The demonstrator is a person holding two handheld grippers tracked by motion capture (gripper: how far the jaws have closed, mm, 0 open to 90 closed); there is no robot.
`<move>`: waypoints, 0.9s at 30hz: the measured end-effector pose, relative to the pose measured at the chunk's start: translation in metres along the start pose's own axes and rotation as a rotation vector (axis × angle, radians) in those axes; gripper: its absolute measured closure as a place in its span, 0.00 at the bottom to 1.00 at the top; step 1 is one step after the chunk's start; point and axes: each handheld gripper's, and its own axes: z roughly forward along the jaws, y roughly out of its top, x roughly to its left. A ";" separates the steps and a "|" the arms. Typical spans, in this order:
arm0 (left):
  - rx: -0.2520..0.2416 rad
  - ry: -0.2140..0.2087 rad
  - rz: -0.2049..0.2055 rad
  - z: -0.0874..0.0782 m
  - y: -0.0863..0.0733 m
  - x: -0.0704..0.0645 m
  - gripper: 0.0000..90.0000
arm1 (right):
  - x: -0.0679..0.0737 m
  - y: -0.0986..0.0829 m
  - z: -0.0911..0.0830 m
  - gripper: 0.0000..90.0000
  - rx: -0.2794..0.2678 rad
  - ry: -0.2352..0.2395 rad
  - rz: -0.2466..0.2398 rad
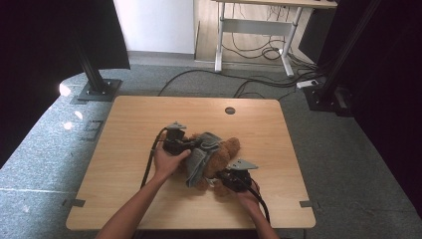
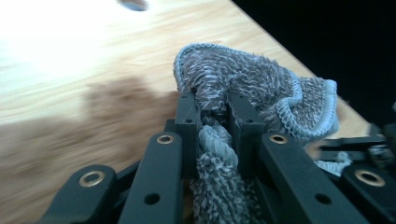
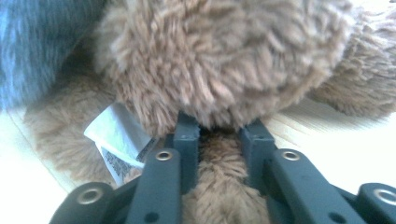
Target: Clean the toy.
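A brown plush teddy bear [image 1: 225,150] lies on the wooden table [image 1: 129,124], partly draped by a grey towel [image 1: 199,160]. My left gripper [image 1: 191,144] sits at the bear's left and is shut on a bunched fold of the grey towel [image 2: 243,84], which bulges up between the jaws. My right gripper [image 1: 221,180] is at the bear's near side, shut on a tuft of the bear's brown fur [image 3: 219,70]. A white printed tag [image 3: 119,135] hangs from the bear just left of the right jaws.
A round cable hole [image 1: 230,110] sits near the table's far edge. Black frame posts on base plates [image 1: 97,89] stand at the far left and far right. Cables and a desk frame [image 1: 254,30] lie on the floor behind.
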 end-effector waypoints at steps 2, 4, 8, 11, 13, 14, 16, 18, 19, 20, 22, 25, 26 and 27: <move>-0.002 0.043 -0.015 -0.013 -0.004 0.018 0.85 | 0.001 -0.001 0.000 0.85 0.002 -0.005 -0.001; -0.017 0.029 -0.061 -0.023 -0.011 0.034 0.85 | 0.002 -0.002 -0.001 0.87 0.003 -0.009 -0.012; -0.058 0.010 -0.103 -0.041 -0.024 0.051 0.84 | 0.004 -0.004 -0.002 0.88 0.006 0.007 -0.014; -0.061 0.002 -0.104 -0.049 -0.030 0.055 0.84 | 0.007 -0.004 -0.001 0.88 0.008 0.008 -0.023; -0.066 0.008 -0.098 -0.053 -0.032 0.055 0.84 | 0.007 -0.005 -0.001 0.88 0.006 0.010 -0.025; -0.071 0.012 -0.096 -0.056 -0.033 0.056 0.84 | 0.007 -0.005 -0.002 0.88 0.006 0.012 -0.025; -0.084 0.028 -0.097 -0.061 -0.034 0.061 0.84 | 0.007 -0.005 -0.002 0.88 0.006 0.014 -0.026; -0.094 0.040 -0.116 -0.065 -0.035 0.067 0.84 | 0.007 -0.005 -0.002 0.88 0.007 0.016 -0.027; -0.098 0.045 -0.129 -0.067 -0.035 0.071 0.84 | 0.007 -0.005 -0.002 0.88 0.008 0.017 -0.027; -0.095 0.045 -0.134 -0.068 -0.035 0.075 0.84 | 0.007 -0.005 -0.002 0.88 0.008 0.018 -0.027; -0.078 0.026 -0.152 -0.065 -0.038 0.078 0.84 | 0.007 -0.005 -0.002 0.88 0.009 0.019 -0.028; -0.066 0.034 -0.123 -0.063 -0.042 0.074 0.85 | 0.006 -0.005 -0.003 0.87 0.011 0.018 -0.026; -0.069 0.031 -0.121 -0.063 -0.044 0.072 0.85 | 0.006 -0.005 -0.004 0.86 0.009 0.020 -0.021; -0.070 0.028 -0.117 -0.063 -0.047 0.070 0.85 | 0.006 -0.006 -0.005 0.82 0.002 0.025 -0.014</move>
